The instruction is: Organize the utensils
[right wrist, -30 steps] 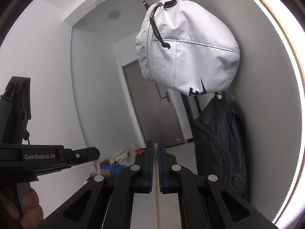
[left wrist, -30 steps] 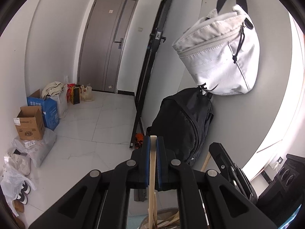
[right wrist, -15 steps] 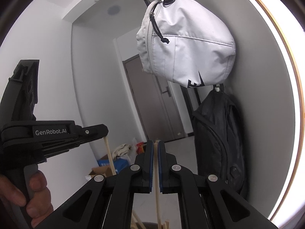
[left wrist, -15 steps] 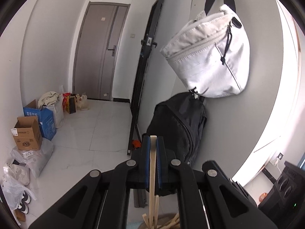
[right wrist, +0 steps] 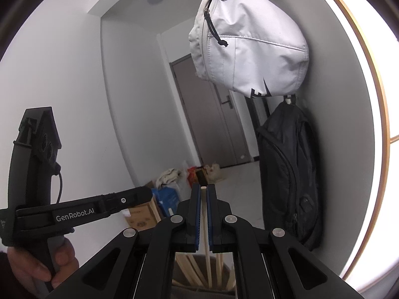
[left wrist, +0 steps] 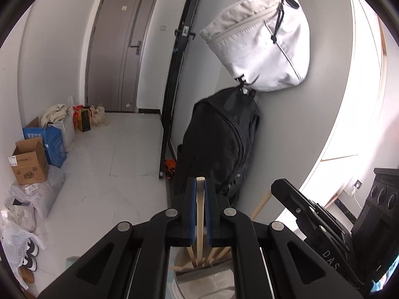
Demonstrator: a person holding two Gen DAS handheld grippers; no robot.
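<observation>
A: Hallway background: pale tiled floor runs back to a grey door. Cardboard boxes and bags line its left edge; the centre lane is bare floor. On the right wall hang a white bag and, below it, a black backpack, with a black pole leaning just left of them.

B: State of the left gripper?

A: Jaws closed on a flat wooden stick. The stick stands near upright; its top end sits flush with the fingertips, its lower end reaches down into a round container directly beneath, where more sticks lean.

B: And the right gripper?

A: Jaws closed on a thin round wooden stick, also near upright, its lower end down among the sticks in the container below.

B: Clearance between tools?

A: In the right wrist view, the left gripper lies just left of the right fingertips, apart from them, held by the person's hand. In the left wrist view, the right gripper's body sits at lower right.
</observation>
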